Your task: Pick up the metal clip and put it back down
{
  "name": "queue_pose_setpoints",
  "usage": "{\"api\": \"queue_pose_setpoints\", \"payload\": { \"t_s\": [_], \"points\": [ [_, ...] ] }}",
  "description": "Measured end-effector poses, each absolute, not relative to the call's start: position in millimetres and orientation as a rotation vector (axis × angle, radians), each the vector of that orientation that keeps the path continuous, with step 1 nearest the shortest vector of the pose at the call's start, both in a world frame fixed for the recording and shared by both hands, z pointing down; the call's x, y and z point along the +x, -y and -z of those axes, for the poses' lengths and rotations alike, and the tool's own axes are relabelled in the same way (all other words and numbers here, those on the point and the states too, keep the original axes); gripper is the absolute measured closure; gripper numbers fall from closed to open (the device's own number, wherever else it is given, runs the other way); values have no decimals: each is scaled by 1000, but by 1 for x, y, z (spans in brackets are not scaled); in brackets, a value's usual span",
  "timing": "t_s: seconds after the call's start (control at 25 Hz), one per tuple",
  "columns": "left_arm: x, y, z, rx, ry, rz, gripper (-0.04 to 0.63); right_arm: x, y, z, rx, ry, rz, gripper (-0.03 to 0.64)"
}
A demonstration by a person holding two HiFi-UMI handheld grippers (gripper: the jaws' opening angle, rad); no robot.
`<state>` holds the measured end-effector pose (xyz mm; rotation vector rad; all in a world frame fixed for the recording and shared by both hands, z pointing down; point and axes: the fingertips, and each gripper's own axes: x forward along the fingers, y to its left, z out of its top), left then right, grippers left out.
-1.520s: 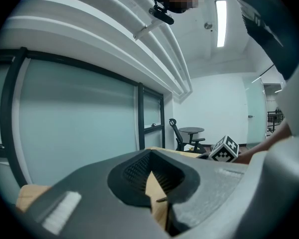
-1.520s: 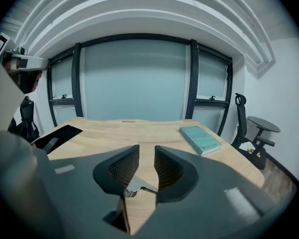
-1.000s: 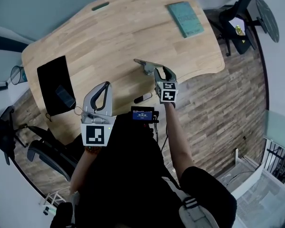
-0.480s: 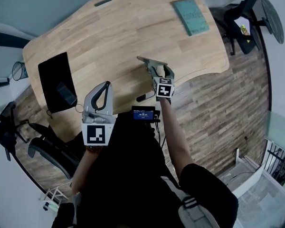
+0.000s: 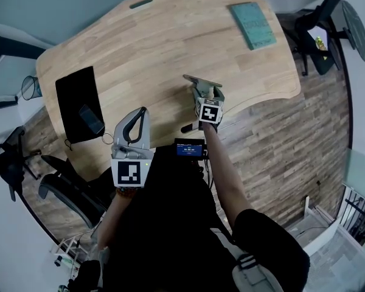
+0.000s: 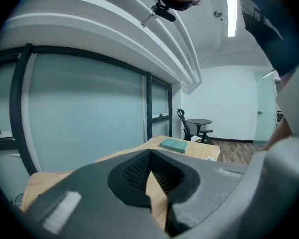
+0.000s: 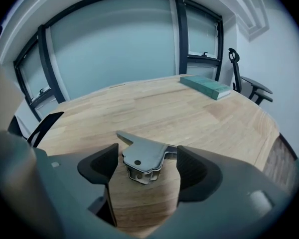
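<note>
Right tool [image 7: 144, 166] open around the metal clip [image 7: 143, 159] on the surface [image 5: 158, 47]
Nearest the person, the left tool [image 5: 141, 113] hung over the surface's near edge, its jaws closed tip to tip with nothing between them. Farther out, the right tool's jaws stood wide apart on either side of the clip, which lay on the wood, not squeezed. A green book [image 5: 253, 25] lay near the far edge.
</note>
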<state>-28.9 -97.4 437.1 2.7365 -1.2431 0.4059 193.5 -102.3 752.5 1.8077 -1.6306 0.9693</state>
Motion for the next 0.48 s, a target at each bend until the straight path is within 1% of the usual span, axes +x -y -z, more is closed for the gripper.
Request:
{"api": "queue_pose_setpoints", "payload": {
  "t_s": [0.12, 0.36, 0.48],
  "points": [
    [-32, 98, -439, 2720, 1258, -413, 594, 198, 106, -757, 1853, 1555, -977, 221],
    [-38, 98, -439, 2696, 1305, -398, 594, 186, 106, -772, 1807, 1548, -1052, 221],
    [-41, 99, -441, 2699, 1315, -413, 594, 185, 107, -777, 1802, 1541, -1065, 238]
  ]
}}
